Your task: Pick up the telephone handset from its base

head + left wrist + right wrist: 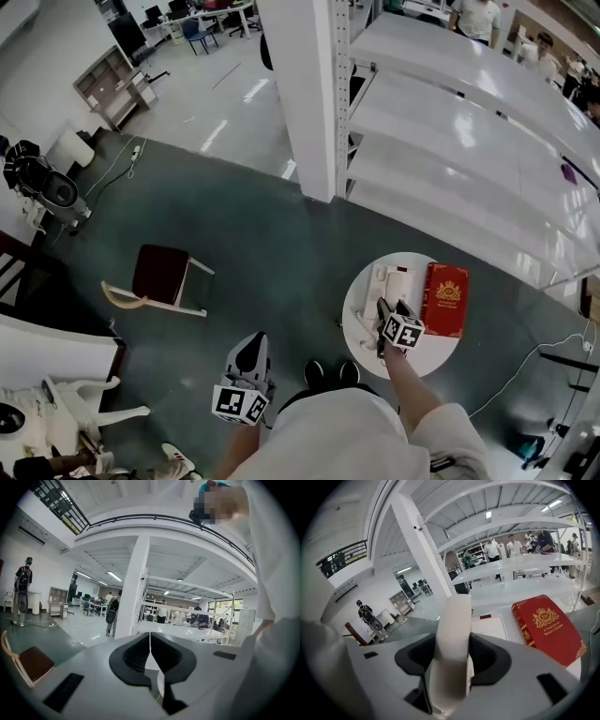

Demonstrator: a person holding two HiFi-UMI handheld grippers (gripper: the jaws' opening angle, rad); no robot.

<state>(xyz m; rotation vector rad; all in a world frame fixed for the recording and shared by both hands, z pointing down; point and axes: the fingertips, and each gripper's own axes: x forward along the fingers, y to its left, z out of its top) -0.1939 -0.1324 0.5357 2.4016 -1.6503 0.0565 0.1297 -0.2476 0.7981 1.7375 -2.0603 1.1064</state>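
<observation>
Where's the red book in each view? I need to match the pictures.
Head view: red book, right of centre on the round white table.
Left gripper view: not in it.
Right gripper view: right side, beyond the telephone handset.
Shared landmark: the white pillar, in all three views.

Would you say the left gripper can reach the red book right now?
Probably not: left gripper hangs off the table, the right gripper with the handset between it and the red book.

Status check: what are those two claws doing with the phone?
Right gripper shut on white handset, close by base. Left gripper shut, empty. Red book beside base, not in the way.
</observation>
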